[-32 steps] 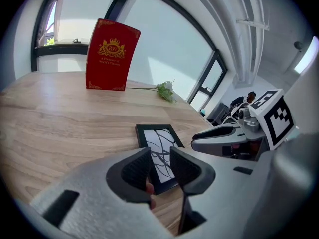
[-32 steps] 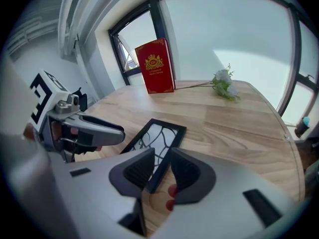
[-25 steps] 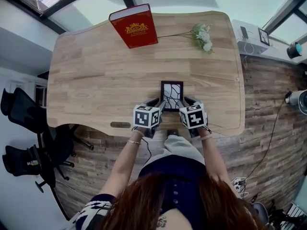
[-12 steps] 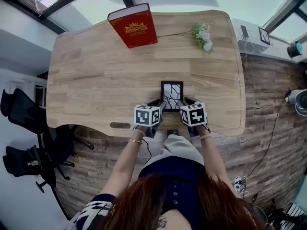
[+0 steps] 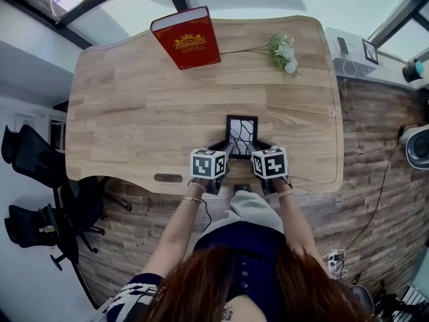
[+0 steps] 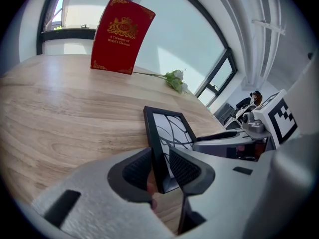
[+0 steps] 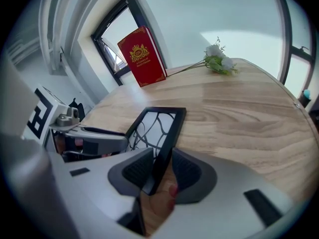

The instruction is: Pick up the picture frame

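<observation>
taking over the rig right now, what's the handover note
Left gripper: shut on the picture frame, on its left edge.
Right gripper: shut on its right edge.
The frame is at the near middle of the table; the red book and flowers are at the far edge, well apart from it.
Done: both grips set.
Left: lift it. I can't tell whether it has left the wood yet.

- One picture frame [image 5: 240, 135], black-edged, with dark lines on white.
- Two grippers: the left gripper [image 6: 160, 168] and the right gripper [image 7: 160, 171].
- Two marker cubes, one on each gripper.
- One red book [image 5: 186, 37], standing upright.
- One sprig of white flowers [image 5: 283, 51].
- One wooden table [image 5: 134, 113].
- Two black office chairs on the floor at the left: one chair [image 5: 33, 153] and a second chair [image 5: 32, 230].
- One person [image 5: 248, 280].
</observation>
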### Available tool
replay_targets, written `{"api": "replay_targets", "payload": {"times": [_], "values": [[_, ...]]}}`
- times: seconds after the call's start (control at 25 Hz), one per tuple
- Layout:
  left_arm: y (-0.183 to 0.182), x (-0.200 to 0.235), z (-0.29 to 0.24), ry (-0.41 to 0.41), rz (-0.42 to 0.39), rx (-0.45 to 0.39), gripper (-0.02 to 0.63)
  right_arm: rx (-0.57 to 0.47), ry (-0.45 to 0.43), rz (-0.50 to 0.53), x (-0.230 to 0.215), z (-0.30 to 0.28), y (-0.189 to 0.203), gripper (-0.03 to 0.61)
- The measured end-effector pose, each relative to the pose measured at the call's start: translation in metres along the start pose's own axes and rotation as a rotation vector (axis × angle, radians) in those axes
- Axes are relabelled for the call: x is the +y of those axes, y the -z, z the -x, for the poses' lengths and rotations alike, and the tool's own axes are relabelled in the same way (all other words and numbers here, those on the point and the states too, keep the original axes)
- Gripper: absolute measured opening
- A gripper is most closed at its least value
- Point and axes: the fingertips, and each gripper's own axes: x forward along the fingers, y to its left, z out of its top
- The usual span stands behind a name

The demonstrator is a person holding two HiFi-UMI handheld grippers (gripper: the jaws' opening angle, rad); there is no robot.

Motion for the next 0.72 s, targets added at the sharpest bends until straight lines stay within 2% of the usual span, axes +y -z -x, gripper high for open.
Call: {"api": "replay_targets", "payload": {"times": [0.72], "values": [[0.0058,-0.0019,0.0063,-0.081,0.031,-0.052,0.095,-0.027,0.055,0.048,0.0016,0.0050,0.0026,0.098]]}}
